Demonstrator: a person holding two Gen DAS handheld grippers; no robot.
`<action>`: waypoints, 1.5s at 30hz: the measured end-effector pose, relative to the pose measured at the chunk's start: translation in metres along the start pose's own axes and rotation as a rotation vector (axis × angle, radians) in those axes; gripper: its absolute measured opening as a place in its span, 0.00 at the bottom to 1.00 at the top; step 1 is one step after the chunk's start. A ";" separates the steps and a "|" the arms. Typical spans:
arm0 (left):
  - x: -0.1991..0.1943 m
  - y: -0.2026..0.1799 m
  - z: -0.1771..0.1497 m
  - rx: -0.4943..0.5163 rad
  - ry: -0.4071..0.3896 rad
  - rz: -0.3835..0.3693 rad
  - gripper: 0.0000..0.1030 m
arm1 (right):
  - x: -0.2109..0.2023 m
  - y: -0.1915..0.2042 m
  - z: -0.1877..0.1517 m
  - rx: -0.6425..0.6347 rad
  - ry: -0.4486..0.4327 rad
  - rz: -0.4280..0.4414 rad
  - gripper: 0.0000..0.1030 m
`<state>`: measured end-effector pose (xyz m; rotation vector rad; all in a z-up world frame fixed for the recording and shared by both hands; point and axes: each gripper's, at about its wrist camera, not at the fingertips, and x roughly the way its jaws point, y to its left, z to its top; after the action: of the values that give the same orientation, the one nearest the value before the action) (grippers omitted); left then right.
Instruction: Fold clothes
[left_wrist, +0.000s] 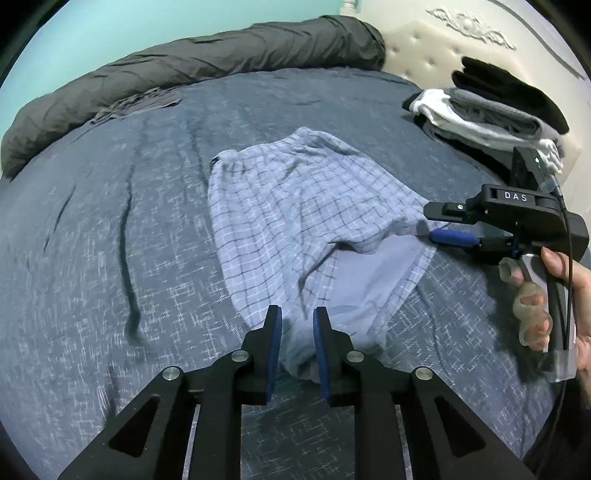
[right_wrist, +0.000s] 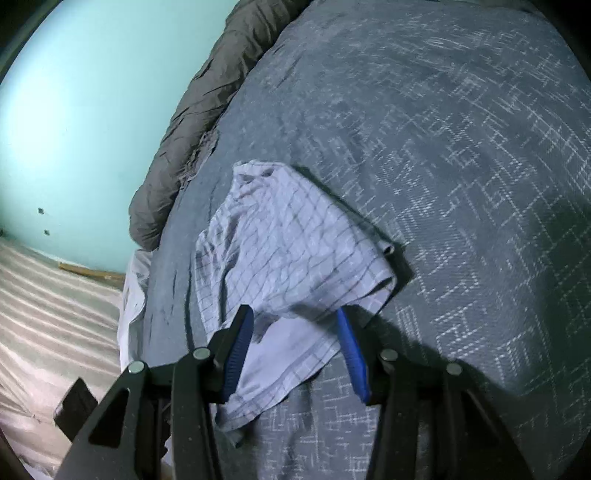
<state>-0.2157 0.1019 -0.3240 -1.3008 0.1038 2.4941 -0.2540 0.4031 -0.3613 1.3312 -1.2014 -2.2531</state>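
A light blue checked garment (left_wrist: 295, 221) lies crumpled on the blue-grey bedspread (left_wrist: 110, 240). My left gripper (left_wrist: 297, 317) hovers at its near edge with a narrow gap between the jaws, and cloth lies between the pads. My right gripper (left_wrist: 430, 227) reaches in from the right at the garment's right hem, held by a hand. In the right wrist view the right gripper (right_wrist: 295, 319) is open wide, and the garment (right_wrist: 291, 251) lies between its fingers with a fold draped over the right blue pad (right_wrist: 351, 343).
A rolled dark grey duvet (left_wrist: 184, 77) lies along the far side of the bed. A stack of folded clothes (left_wrist: 491, 110) sits at the back right by the cream headboard (left_wrist: 424, 48). The bed edge and striped floor (right_wrist: 48, 314) show at left in the right wrist view.
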 end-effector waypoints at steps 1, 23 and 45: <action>0.001 0.004 -0.002 -0.019 -0.005 -0.003 0.19 | 0.000 0.000 0.000 0.003 -0.004 -0.003 0.46; -0.011 0.005 -0.004 -0.009 -0.099 -0.064 0.33 | -0.029 0.019 0.002 -0.070 -0.210 0.045 0.01; 0.041 -0.001 -0.003 0.005 0.000 -0.130 0.02 | -0.023 0.006 0.005 -0.050 -0.197 0.032 0.01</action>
<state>-0.2349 0.1125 -0.3592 -1.2641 0.0241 2.3828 -0.2470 0.4154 -0.3418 1.0839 -1.2093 -2.4203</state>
